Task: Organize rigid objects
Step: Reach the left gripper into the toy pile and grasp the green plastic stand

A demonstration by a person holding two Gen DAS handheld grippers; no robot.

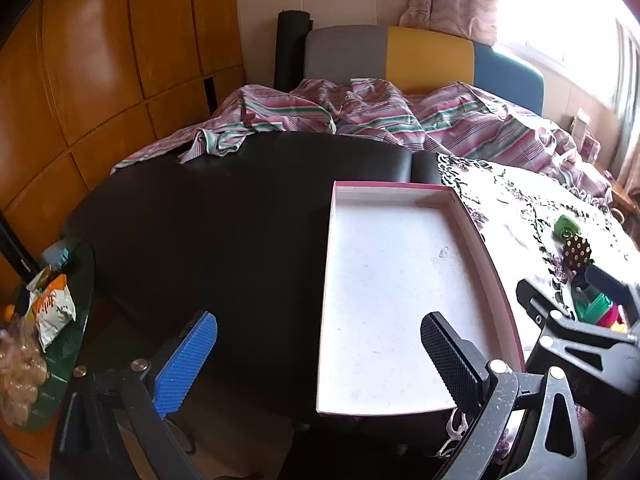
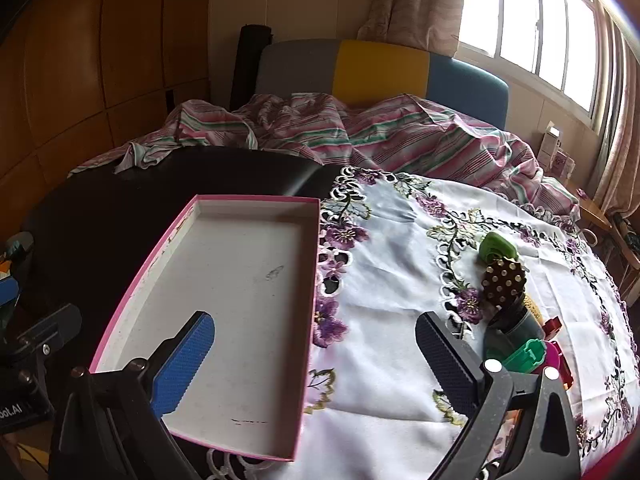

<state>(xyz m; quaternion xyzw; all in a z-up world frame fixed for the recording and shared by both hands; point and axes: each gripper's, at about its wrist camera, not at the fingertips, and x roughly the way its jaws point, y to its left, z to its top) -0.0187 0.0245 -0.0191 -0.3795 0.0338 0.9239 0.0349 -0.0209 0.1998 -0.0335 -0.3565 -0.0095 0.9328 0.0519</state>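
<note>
plastic and hard-shelled, the small objects sit in a loose cluster on the embroidered cloth (image 2: 400,272) at the right side of the worktop: a green rounded piece (image 2: 498,249) farthest away, a brown studded piece (image 2: 503,282) touching it on the near side, then a dark cylinder (image 2: 516,322), a green lidded box (image 2: 524,356), and bits of red and magenta partly hidden behind the right gripper (image 2: 316,360). they look light and stiff, likely smooth enough to slip between pads, and none appears fragile. the studded piece and the rounded green one stand clear enough to be pinched across their sides; the lower items crowd together, so taking one there risks nudging its neighbours.

just left of the cloth lies the shallow pink-edged tray (image 2: 200,204), white inside and holding nothing, its right wall against the cloth's lace border. it seems the natural place for the pieces to go, though that is a judgement.

both grippers hang tilted down toward the worktop with jaws spread as wide as they go, nothing between them. the left gripper (image 1: 320,360) hovers over the tray's near left corner and the black surface (image 1: 200,220) beside it; the right one straddles the tray's near end and the cloth.

beyond are a striped sheet (image 2: 360,132), wooden panels and a bright window.
</note>
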